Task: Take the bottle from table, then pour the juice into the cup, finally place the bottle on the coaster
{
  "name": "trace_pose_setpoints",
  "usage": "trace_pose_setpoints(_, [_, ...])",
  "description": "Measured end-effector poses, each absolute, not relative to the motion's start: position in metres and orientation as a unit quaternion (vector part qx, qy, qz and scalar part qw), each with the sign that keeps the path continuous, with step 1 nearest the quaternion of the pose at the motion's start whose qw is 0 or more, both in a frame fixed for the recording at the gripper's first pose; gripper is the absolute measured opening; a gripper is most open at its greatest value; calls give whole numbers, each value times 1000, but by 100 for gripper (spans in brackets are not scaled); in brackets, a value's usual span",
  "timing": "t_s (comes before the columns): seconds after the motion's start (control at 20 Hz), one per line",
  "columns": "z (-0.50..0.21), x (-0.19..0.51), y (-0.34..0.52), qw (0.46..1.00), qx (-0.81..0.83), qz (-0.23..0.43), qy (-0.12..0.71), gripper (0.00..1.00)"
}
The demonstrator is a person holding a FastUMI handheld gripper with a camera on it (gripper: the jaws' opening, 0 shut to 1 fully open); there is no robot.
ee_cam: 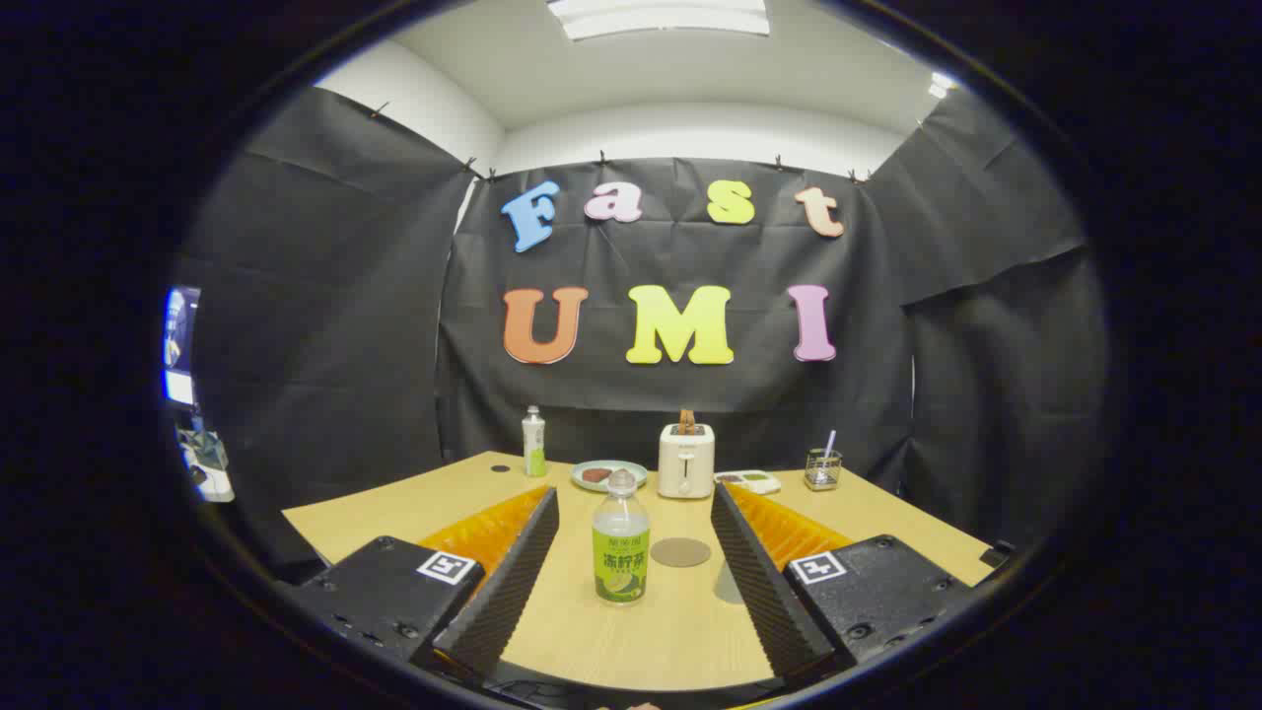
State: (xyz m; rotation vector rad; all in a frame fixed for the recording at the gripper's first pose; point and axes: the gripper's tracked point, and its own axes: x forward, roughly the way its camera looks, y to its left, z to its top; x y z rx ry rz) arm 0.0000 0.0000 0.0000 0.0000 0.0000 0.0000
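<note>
- Bottle (621, 537), a clear plastic one with a pale cap and a green label, stands upright on the light wooden table (631, 631); it holds pale liquid
- Gripper (635, 498) is released: its two ribbed fingers (513, 582) are spread wide, and the bottle stands between them, closer to the left finger, touching neither
- Round brown coaster (680, 552) lies flat on the table just right of the bottle and slightly behind it, bare on top
- Cup (730, 582), clear and hard to make out, sits right of the bottle, close against the inner side of the right finger and partly hidden by it
- White toaster (686, 461) stands well behind the bottle, a brown slice sticking up from its slot
- Pale green plate (609, 474) with something dark red on it lies behind the bottle, just left of the toaster
- Second bottle (533, 442), white with a green lower label, stands upright behind the first and further left, beyond the plate, near the table's far edge
- Small flat tray (749, 480) with green and dark patches lies behind the bottle, to the right of the toaster
- Clear square holder (822, 468) with a thin stick leaning in it stands behind the bottle and furthest right, past the tray
- What the tray's patches are cannot be told
</note>
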Motion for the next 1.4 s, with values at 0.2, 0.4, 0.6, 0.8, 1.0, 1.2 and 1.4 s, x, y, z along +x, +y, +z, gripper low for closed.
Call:
trace_pose_setpoints(0.2, [0,0,3,1000,-4,-1,-4,100])
trace_pose_setpoints(0.4, [-7,3,2,1000,-2,-4,2,100])
trace_pose_setpoints(0.6, [-9,5,2,1000,-6,-10,-4,100])
trace_pose_setpoints(0.8, [-14,13,4,1000,-11,-10,-11,100])
trace_pose_setpoints(1.0, [-28,28,7,1000,-12,-7,-4,100])
trace_pose_setpoints(1.2, [-48,53,10,1000,-6,-8,11,100])
trace_pose_setpoints(1.4, [-61,81,18,1000,16,-6,23,100])
